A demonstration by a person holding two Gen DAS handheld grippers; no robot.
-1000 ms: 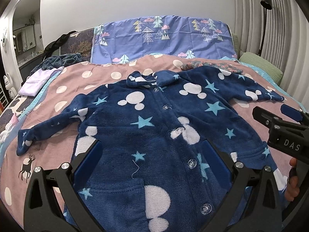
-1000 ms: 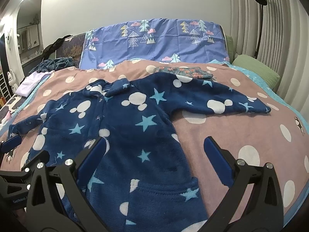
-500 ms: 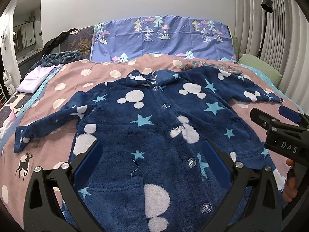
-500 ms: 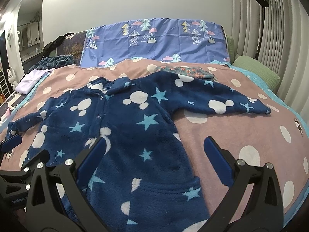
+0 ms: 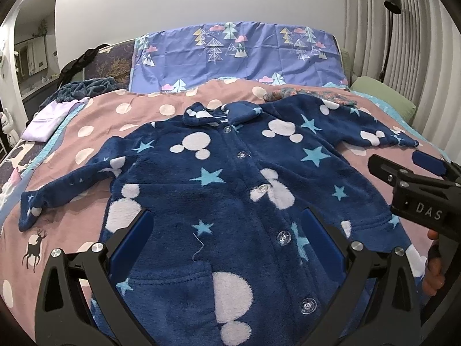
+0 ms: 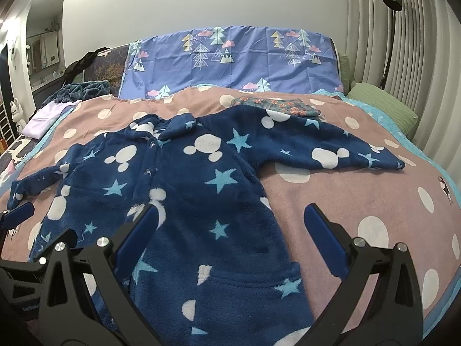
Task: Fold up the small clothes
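Note:
A navy fleece button-up jacket (image 5: 230,190) with white mouse heads and light blue stars lies flat, front up, on the pink dotted blanket (image 5: 135,106), both sleeves spread out. It also shows in the right wrist view (image 6: 201,190). My left gripper (image 5: 227,242) is open and empty, hovering over the jacket's lower front. My right gripper (image 6: 230,236) is open and empty over the jacket's lower right side. The right gripper also shows at the right edge of the left wrist view (image 5: 415,184).
A folded floral garment (image 6: 276,105) lies behind the jacket's right sleeve. A lilac folded cloth (image 5: 49,118) and dark teal blanket (image 5: 83,88) lie at the far left. A blue tree-print pillow (image 5: 236,54) lines the headboard; a green pillow (image 6: 383,109) is at right.
Both grippers have shifted slightly; the jacket sits a little more to the left in view. The jacket itself has not moved, and both grippers stay open.

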